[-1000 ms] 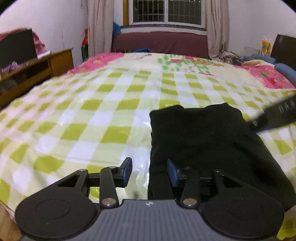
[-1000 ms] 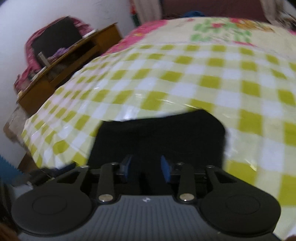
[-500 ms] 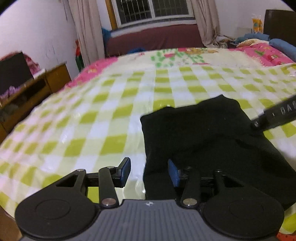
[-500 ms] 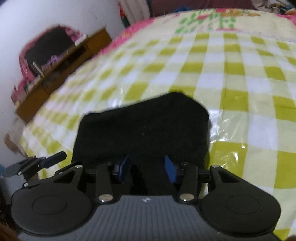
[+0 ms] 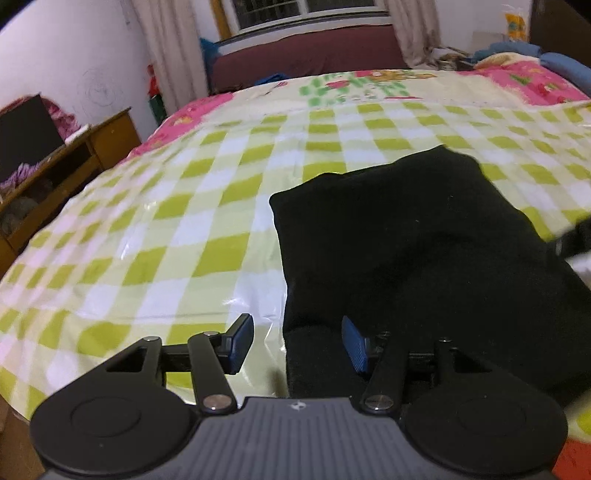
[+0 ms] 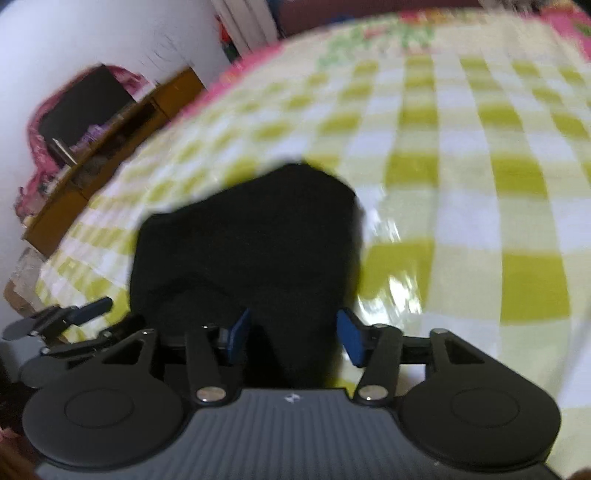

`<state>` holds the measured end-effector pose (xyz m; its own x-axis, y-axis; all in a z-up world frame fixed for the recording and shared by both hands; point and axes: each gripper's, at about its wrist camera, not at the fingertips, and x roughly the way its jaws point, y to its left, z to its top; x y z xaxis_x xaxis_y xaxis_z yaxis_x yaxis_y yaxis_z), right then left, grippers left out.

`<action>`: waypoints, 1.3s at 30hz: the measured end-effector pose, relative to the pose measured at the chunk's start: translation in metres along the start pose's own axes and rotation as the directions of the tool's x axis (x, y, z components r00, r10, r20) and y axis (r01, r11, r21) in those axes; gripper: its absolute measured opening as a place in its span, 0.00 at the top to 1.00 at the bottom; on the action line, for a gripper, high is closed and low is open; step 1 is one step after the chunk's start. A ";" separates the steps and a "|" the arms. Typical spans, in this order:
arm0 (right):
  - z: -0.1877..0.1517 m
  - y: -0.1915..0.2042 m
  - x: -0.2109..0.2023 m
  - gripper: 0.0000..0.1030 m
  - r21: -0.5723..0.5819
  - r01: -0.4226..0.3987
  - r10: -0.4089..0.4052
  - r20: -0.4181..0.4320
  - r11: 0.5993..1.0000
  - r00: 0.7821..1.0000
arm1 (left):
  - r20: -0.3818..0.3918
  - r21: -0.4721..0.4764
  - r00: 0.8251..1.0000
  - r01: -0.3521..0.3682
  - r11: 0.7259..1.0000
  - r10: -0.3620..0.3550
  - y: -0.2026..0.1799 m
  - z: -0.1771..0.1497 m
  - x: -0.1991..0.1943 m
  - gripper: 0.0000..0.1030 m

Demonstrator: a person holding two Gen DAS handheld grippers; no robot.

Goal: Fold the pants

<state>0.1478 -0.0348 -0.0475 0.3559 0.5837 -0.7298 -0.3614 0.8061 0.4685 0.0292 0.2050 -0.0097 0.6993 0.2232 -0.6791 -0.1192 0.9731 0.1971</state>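
On the bed [image 5: 155,236], folded black pants [image 5: 424,251] are released.
Both pairs of jaws have just been opening and are seen spread at the near edge, nothing gripped; folding is judged nearly complete.

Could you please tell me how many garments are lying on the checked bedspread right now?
1: the folded black pants near the bedspread's near edge, straddled by both grippers.

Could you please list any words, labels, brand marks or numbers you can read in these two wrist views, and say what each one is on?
No readable words or numbers in either view.
Green lettering on the bedspread: too blurred to read.
Yellow packet by the window: print too small to read.
Small white emblem on each gripper's body: a symbol, not text.
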 end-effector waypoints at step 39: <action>0.144 0.063 0.126 0.43 -0.099 0.043 -0.037 0.065 0.994 0.997 | 0.047 0.023 0.985 -0.168 0.986 0.167 0.050 0.084 0.114 0.46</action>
<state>0.2939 0.1032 -0.0383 0.4240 0.5589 -0.7126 -0.4297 0.8168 0.3849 0.1623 0.2738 -0.0176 0.7018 0.3795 -0.6028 -0.2190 0.9202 0.3244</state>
